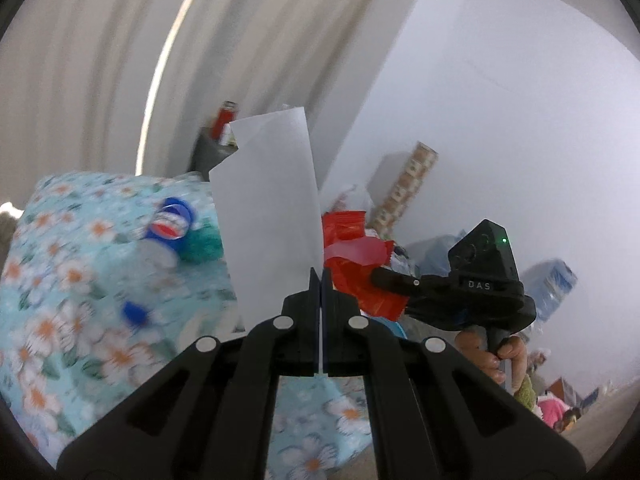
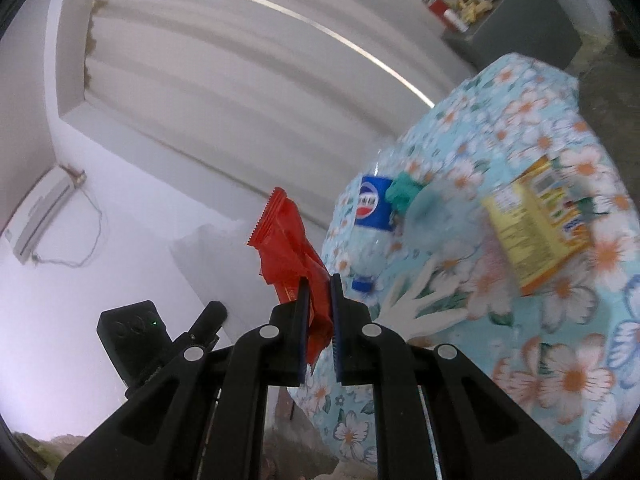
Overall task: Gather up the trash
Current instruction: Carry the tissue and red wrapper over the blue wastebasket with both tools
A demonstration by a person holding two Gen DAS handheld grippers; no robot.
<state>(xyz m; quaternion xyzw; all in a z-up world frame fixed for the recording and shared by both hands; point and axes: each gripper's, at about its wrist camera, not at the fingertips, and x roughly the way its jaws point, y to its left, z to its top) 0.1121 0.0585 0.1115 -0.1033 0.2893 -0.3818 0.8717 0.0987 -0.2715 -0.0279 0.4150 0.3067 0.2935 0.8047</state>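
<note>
Floral blue tablecloth (image 2: 520, 128) covers the table, ahead-left of the left gripper (image 1: 320, 280) and ahead-right of the right gripper (image 2: 320, 284). Behind: pale curtain (image 2: 240, 80), white wall, AC unit (image 2: 40, 208) far left of the right tool. Left jaws pressed together, pinching a white paper sheet (image 1: 272, 216) that stands up past the tips. Right jaws nearly closed, pinching a red wrapper (image 2: 288, 240). On the cloth: Pepsi bottle (image 2: 374, 216), teal crumple (image 2: 402, 194), yellow box (image 2: 532, 220), white glove (image 2: 420, 300), all motion-blurred. Paper hides part of the grey cabinet (image 2: 520, 20); clutter by the wall unreadable.

"DAS" on the right claw's camera housing (image 1: 486, 268) (white letters).
</note>
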